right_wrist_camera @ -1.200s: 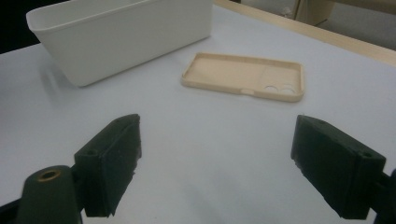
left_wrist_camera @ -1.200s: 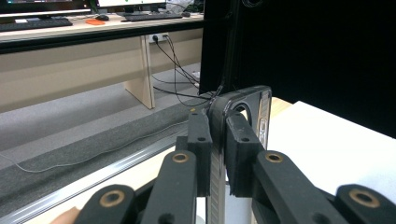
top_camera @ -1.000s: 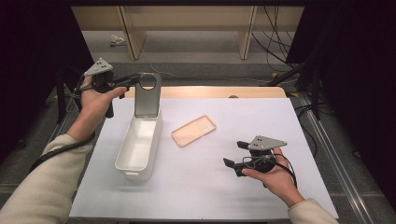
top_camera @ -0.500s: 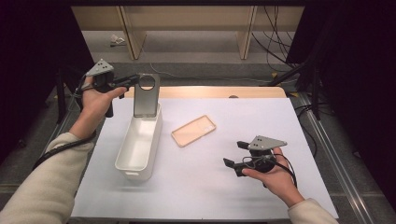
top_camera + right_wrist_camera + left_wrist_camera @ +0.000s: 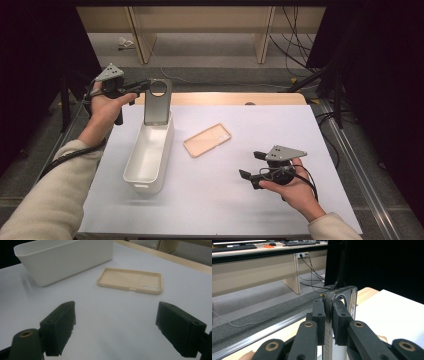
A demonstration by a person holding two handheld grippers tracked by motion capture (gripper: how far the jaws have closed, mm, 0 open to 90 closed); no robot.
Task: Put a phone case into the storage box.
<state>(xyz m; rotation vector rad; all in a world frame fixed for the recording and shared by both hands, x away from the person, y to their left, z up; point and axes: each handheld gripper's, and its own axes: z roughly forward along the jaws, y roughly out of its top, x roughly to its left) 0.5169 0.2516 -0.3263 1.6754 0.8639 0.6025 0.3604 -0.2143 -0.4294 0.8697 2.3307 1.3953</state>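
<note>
Grey phone case: dark translucent grey plastic phone case (image 5: 158, 102) with a round camera cut-out, held upright over the far end of the bin, at about 10 o'clock on the white table; whether its lower edge touches the bin cannot be told.
Left gripper: left gripper (image 5: 142, 88) at 10 o'clock, jaws closed narrow on the case's upper part, one black pad on each face in the left gripper view (image 5: 329, 315).
Hidden part: in the left gripper view the case (image 5: 344, 296) is seen edge-on, its lower half cut off behind the jaws.
Bin: long white plastic bin (image 5: 136, 159), just left of centre, open top; its inside is hard to make out in the right gripper view (image 5: 62, 260).
Tan case: flat tan phone case (image 5: 207, 140) lying hollow side up at centre, apart from the bin (image 5: 131, 280).
Right gripper: right gripper (image 5: 252, 165) at 4 o'clock, low over the table, jaws wide with nothing between them (image 5: 115, 327).
Table: white sheet (image 5: 300, 130), its near edge cut off by the sleeves.
</note>
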